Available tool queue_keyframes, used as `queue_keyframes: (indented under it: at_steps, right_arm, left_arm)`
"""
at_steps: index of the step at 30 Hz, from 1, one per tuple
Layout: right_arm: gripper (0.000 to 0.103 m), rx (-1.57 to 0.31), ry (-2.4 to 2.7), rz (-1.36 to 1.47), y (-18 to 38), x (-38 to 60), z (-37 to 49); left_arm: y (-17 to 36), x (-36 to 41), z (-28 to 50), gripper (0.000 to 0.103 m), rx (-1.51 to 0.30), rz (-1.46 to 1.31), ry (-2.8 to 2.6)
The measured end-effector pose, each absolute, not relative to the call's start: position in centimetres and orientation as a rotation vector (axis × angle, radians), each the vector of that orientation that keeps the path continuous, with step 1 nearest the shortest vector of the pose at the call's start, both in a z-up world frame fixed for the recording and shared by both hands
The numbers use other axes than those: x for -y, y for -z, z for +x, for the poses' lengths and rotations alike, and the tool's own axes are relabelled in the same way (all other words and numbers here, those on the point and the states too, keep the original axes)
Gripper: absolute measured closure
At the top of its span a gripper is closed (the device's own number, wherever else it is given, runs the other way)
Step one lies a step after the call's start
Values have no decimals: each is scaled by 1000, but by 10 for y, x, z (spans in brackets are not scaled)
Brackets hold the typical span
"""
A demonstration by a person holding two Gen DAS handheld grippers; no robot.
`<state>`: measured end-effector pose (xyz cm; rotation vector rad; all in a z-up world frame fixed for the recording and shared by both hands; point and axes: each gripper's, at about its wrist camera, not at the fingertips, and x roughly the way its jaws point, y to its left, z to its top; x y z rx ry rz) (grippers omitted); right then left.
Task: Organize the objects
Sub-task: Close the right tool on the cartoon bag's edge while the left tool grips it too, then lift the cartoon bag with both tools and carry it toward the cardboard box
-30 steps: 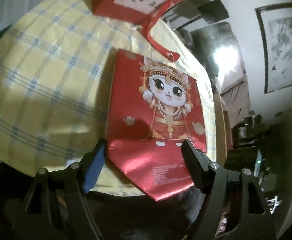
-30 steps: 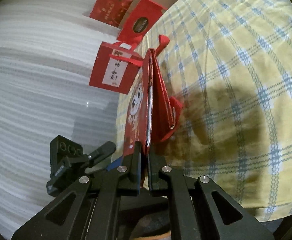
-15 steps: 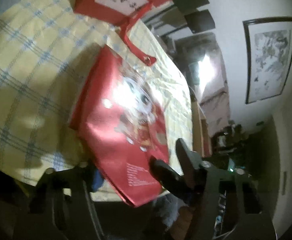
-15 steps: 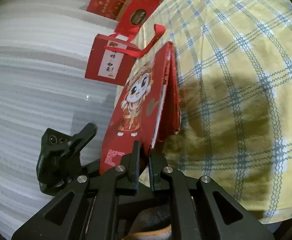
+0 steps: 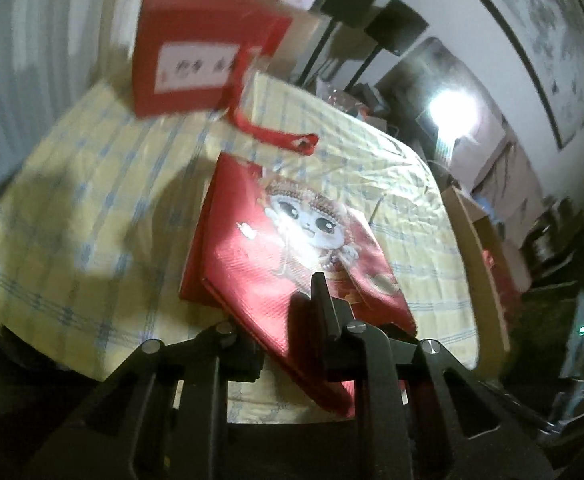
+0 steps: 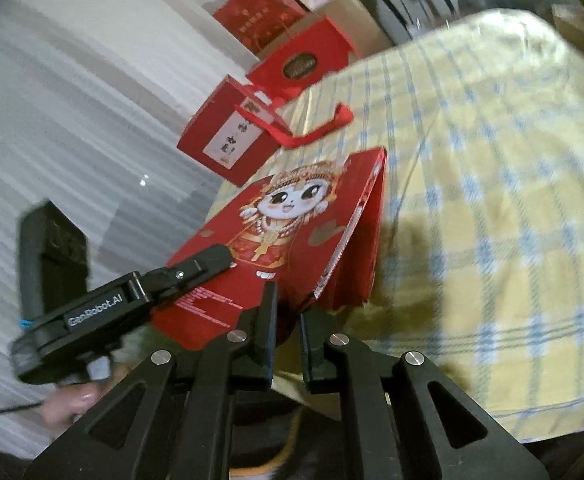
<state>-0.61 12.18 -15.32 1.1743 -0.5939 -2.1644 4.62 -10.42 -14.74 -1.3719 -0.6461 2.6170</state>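
Flat red paper gift bag with cartoon cat (image 6: 292, 232) pinched by right gripper (image 6: 286, 312); left gripper (image 5: 292, 312), jaws just closing, clamps its near edge, above yellow checked tablecloth (image 6: 492, 200)

"GenRobot.AI" in pale letters along the black body of the left gripper (image 6: 196, 266), fine white print on the red bag (image 6: 292, 240) too small to read, dark brush characters on the red box (image 6: 228, 128) label, illegible
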Motion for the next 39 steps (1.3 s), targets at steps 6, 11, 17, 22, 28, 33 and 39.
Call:
queue_keyframes:
  at_steps: [6, 11, 17, 22, 28, 33, 39]
  right_arm:
    - [94, 469, 2282, 1066, 133, -123, 4]
    - [94, 432, 2351, 983, 118, -130, 8]
    - [94, 311, 2448, 883, 98, -129, 19]
    - [94, 252, 2499, 826, 85, -131, 29]
    - [93, 246, 2528, 783, 74, -139, 36]
    - [93, 199, 2581, 736, 65, -144, 43]
    - [93, 217, 2601, 698, 61, -155, 49]
  left_arm:
    - [122, 80, 58, 86, 480, -1282, -2737]
    - [107, 60, 58, 86, 376, -1207, -2800]
    - [88, 40, 67, 86, 256, -1094, -2879]
    - [74, 24, 74, 86, 147, -1010, -2942]
    - [62, 14, 77, 86, 136, -948, -2971]
    - [54, -4, 85, 86, 40, -857, -3020]
    - [47, -17, 90, 86, 14, -793, -3045]
